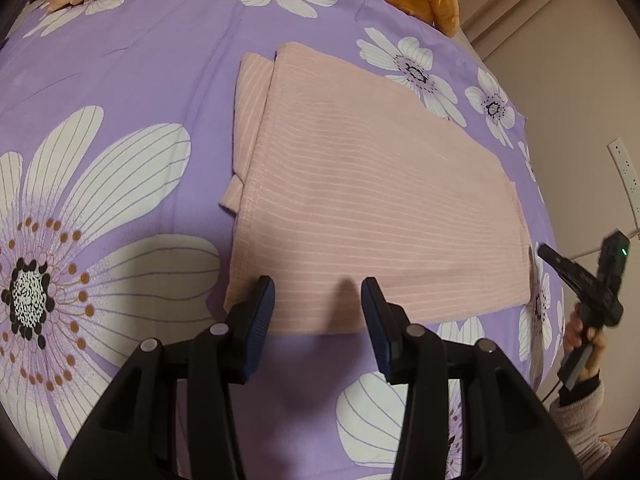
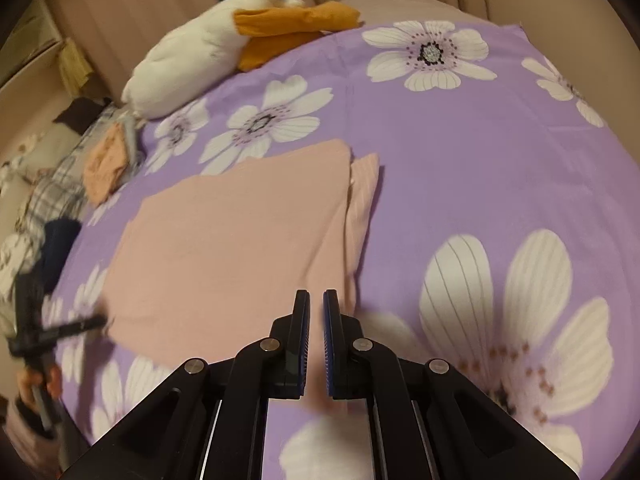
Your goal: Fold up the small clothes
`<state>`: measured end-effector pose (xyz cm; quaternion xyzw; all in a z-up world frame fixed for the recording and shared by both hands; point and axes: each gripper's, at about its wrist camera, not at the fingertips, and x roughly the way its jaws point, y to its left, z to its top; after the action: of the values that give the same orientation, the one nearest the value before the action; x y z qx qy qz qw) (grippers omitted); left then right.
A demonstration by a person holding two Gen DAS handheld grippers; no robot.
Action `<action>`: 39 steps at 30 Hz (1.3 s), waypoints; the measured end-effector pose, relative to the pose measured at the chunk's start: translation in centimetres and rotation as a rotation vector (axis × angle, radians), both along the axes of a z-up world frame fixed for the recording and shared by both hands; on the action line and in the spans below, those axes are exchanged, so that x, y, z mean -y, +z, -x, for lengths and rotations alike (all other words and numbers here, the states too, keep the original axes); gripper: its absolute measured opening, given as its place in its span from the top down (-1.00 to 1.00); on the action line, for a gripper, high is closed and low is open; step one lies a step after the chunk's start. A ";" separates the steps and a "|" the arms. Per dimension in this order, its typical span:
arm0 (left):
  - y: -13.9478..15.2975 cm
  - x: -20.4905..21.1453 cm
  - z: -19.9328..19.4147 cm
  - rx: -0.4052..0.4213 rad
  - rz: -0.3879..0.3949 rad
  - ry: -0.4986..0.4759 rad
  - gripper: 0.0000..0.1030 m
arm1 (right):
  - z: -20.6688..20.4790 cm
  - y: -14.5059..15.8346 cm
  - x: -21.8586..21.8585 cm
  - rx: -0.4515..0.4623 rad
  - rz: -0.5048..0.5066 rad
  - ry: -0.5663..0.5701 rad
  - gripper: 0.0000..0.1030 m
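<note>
A pink striped garment (image 1: 360,208) lies folded flat on the purple flowered bedsheet (image 1: 140,80), with a narrower layer showing along its left edge. My left gripper (image 1: 318,294) hovers over its near edge, open, nothing between its fingers. The right gripper (image 1: 546,252), held in a hand, sits just off the garment's right side. In the right wrist view the same garment (image 2: 240,240) spreads ahead and to the left. My right gripper (image 2: 317,306) is shut at its near right corner and holds no cloth. The left gripper (image 2: 100,323) shows blurred at the left.
A white and orange plush toy (image 2: 208,48) lies at the head of the bed. Folded peach clothes (image 2: 106,168) and plaid fabric (image 2: 52,196) sit near the bed's far side. A wall outlet (image 1: 624,172) and the bed's edge are at the right.
</note>
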<state>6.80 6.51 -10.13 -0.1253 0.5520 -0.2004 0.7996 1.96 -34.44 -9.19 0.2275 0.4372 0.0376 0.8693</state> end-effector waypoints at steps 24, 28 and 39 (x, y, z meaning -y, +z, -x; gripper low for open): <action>-0.1 0.1 -0.4 -0.003 0.017 -0.005 0.08 | -1.5 -1.8 0.5 -0.037 -0.114 -0.008 0.87; -0.1 0.2 -0.4 -0.002 0.018 -0.007 0.08 | -1.1 -1.2 0.9 -0.014 -0.070 -0.020 0.92; -0.2 -0.2 -0.4 -0.009 0.035 -0.005 0.08 | -1.1 -1.3 1.8 -0.066 -0.032 -0.110 0.90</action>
<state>7.22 6.66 -10.31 -0.1392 0.5524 -0.2114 0.7942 3.01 -36.22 -10.48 0.2660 0.4517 -0.0111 0.8515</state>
